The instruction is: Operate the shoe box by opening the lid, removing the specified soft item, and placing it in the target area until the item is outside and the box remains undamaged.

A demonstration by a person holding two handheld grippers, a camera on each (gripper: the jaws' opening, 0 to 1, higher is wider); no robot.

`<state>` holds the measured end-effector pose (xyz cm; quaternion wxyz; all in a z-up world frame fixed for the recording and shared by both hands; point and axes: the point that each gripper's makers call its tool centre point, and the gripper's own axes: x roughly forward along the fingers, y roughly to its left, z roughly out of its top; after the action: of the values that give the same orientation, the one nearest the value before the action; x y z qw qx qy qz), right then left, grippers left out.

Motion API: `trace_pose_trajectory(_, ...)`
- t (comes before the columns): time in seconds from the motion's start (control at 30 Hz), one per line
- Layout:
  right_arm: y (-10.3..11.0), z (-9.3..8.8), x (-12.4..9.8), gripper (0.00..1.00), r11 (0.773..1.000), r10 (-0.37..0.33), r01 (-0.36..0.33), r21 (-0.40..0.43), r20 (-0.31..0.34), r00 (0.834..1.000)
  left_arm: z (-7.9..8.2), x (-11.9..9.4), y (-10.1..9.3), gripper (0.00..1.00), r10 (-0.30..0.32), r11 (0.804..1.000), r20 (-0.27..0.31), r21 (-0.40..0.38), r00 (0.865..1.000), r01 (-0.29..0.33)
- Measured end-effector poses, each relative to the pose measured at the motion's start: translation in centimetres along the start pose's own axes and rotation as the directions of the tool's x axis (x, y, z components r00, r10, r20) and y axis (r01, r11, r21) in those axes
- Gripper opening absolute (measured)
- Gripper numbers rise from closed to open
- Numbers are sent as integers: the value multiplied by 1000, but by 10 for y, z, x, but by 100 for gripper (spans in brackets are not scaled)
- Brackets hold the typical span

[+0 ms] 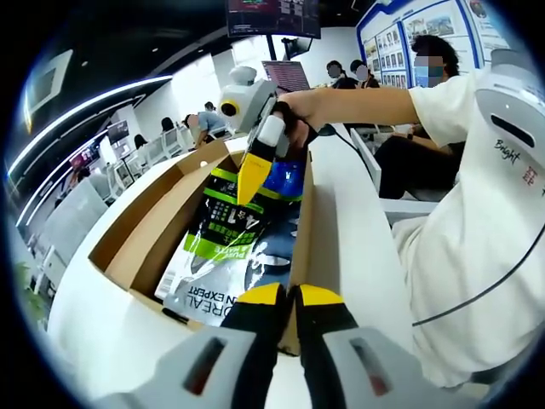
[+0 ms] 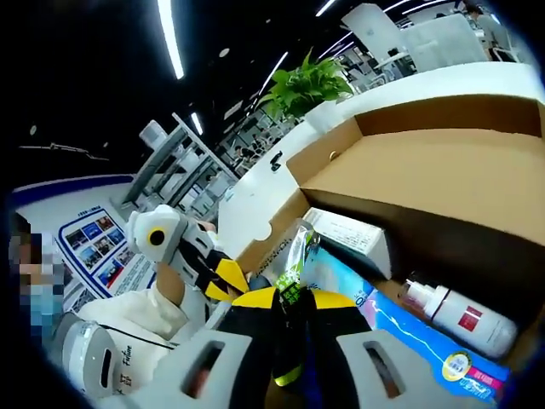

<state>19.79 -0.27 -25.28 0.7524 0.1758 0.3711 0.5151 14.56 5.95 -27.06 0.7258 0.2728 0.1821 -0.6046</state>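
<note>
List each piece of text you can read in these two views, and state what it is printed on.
"EXPERT": grey and green pouch in the shoe box; its other print is cut off.
"Bright": person's white shirt.
Wall posters, small white carton, pump bottle, blue packet: too blurred.

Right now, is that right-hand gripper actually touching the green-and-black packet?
Touching. In the right gripper view, the right gripper has its jaws closed on the green-and-black packet, whose edge is pinched between them above the open box.

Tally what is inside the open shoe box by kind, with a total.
Soft printed pouches: 2, a green-and-black one pinched by the right hand-held gripper and a blue-and-white one
White cartons: 1
White pump bottles: 1
Total: 4
</note>
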Motion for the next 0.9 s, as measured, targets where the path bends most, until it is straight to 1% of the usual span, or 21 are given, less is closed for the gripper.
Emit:
trace_pose_trajectory(0.03, -5, 0, 1, 12, 999, -27, 26, -18, -9, 1000, 0, 0, 0, 6, 1, 1000, 0, 0, 1000, -1)
trace_pose_trajectory(0.2, -9, -5, 5, 12, 995, -77, 75, -59, -47, 996, 0, 0, 0, 6, 1, 1000, -1, 0, 1000, -1)
trace_pose_trajectory(0.27, -11, -7, 8, 8, 995, -85, 82, -63, -60, 995, 0, 0, 0, 6, 1, 1000, -2, 1, 1000, -1)
trace_pose_trajectory(0.33, -10, -5, 7, 7, 996, -80, 78, -44, -56, 995, 0, 0, 0, 6, 2, 1000, 0, 0, 1000, -2)
trace_pose_trajectory(0.43, -8, -1, 7, 9, 996, -73, 71, -49, -42, 996, 0, 0, 0, 6, 3, 1000, 2, -1, 1000, -3)
trace_pose_trajectory(0.67, -9, -4, 10, 9, 998, -64, 63, -29, -54, 996, 0, 0, 0, 6, 3, 1000, 5, -2, 1000, -3)
trace_pose_trajectory(0.73, -12, -8, 13, 9, 996, -81, 80, -27, -65, 995, 0, 0, 0, 6, 3, 1000, 6, -2, 1000, -3)
trace_pose_trajectory(0.9, -7, -11, 15, 9, 996, -81, 78, -43, -73, 994, 0, -1, 0, 6, 4, 1000, 6, -3, 1000, -4)
